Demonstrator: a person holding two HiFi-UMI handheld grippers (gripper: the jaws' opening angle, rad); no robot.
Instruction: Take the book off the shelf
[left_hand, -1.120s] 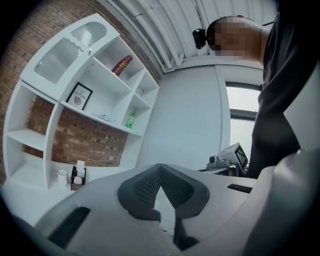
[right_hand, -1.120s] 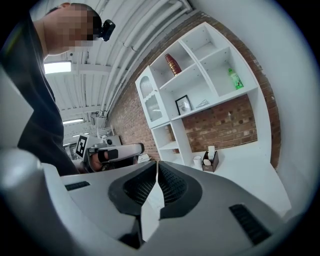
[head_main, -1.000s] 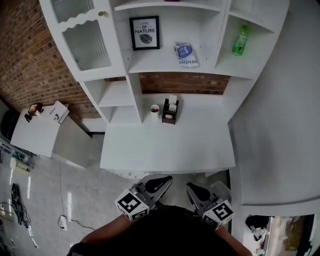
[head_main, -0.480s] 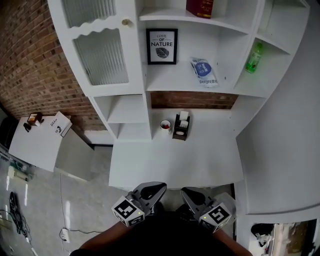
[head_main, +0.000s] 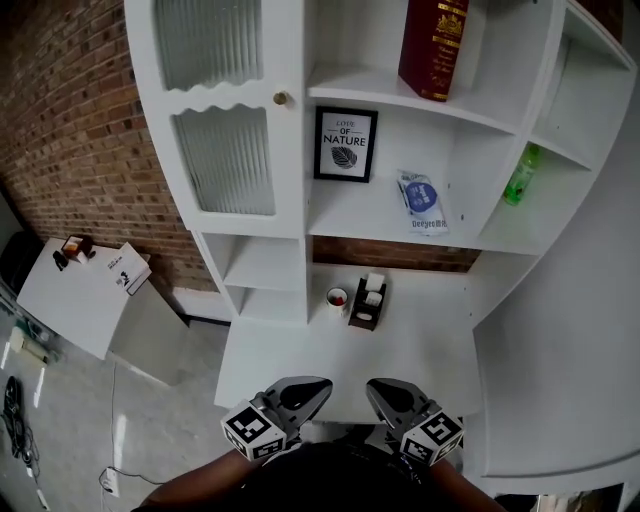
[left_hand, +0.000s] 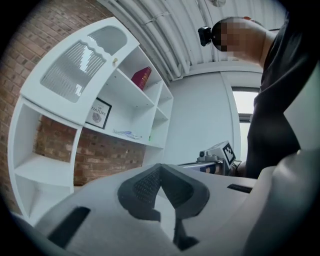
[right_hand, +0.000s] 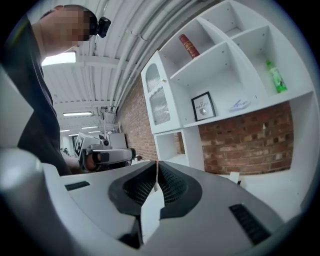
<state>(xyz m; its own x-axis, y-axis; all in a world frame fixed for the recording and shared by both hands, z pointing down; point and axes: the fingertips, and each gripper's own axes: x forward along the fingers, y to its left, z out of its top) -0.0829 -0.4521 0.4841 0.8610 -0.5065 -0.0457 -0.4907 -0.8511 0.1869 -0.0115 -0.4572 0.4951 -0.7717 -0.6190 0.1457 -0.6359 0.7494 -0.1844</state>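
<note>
As far as the pictures show, none of the task is done. In the head view the dark red book (head_main: 434, 45) stands upright on a high shelf (head_main: 370, 92) at the upper right of the frame. Nothing touches it, so reaching, gripping and drawing it out are all left to do. The left gripper (head_main: 312, 388) and the right gripper (head_main: 380, 390) sit side by side at the bottom centre, close to the person's body. They are over the near edge of the white desk (head_main: 420, 350), both pointing toward the shelving and well apart from the book. In the left gripper view, that gripper's 2 jaws fill the lower centre and meet at their tips with nothing between them. It is held roughly level, and the book shows small on its shelf in the upper middle. In the right gripper view the jaws are likewise pressed together and empty, and the shelving leans in the frame, which suggests a rolled wrist. The book stands near the top centre, far beyond the tips. I judge that 1 gripper must rise to that shelf and open its jaws before any grasp.
</note>
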